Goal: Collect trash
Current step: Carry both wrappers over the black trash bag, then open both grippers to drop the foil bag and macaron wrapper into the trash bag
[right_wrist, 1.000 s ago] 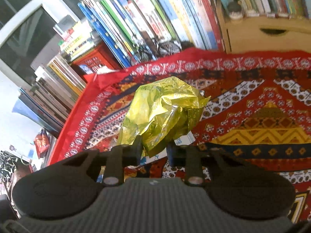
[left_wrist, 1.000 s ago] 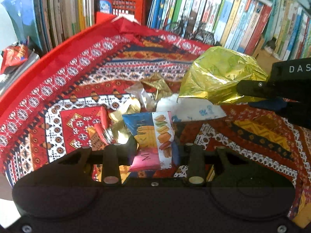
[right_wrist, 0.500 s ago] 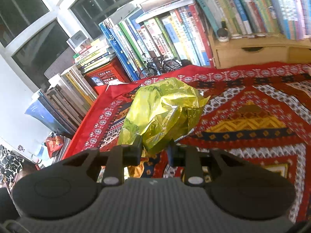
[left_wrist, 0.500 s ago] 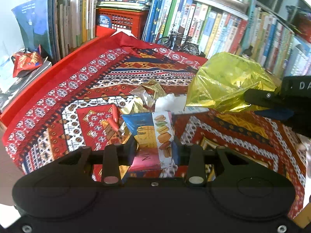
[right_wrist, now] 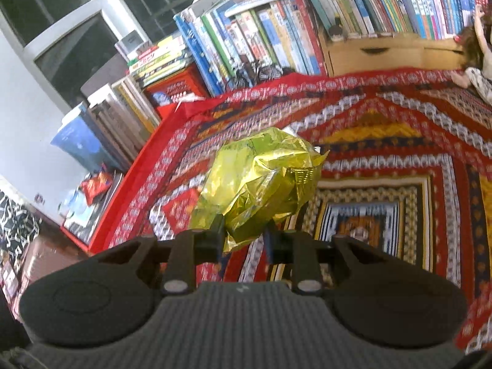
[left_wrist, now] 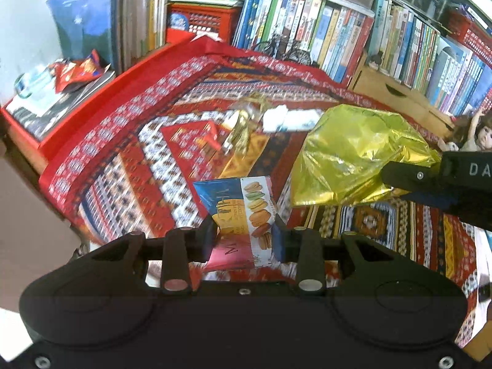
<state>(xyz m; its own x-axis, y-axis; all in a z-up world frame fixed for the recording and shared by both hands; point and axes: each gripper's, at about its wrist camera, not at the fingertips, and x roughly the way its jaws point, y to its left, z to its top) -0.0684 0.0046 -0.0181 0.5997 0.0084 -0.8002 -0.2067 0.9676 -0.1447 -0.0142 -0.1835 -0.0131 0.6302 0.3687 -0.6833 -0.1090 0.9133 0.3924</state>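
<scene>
Two grips on | left gripper [left_wrist: 244, 238] clamped on macaron snack wrapper [left_wrist: 243, 212] | right gripper [right_wrist: 244, 240] pinching crumpled gold foil bag [right_wrist: 261, 187] | leftover wrappers [left_wrist: 246, 123] at 12 o'clock on the patterned red cloth [left_wrist: 129, 166] | bookshelf [left_wrist: 323, 30] behind

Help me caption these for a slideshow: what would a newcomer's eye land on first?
First, the crumpled gold foil wrapper, pinched in the right claw above the red patterned cloth. Next, the macaron snack packet clamped in the left claw. Behind both, rows of colourful books line the back of the cloth.
</scene>
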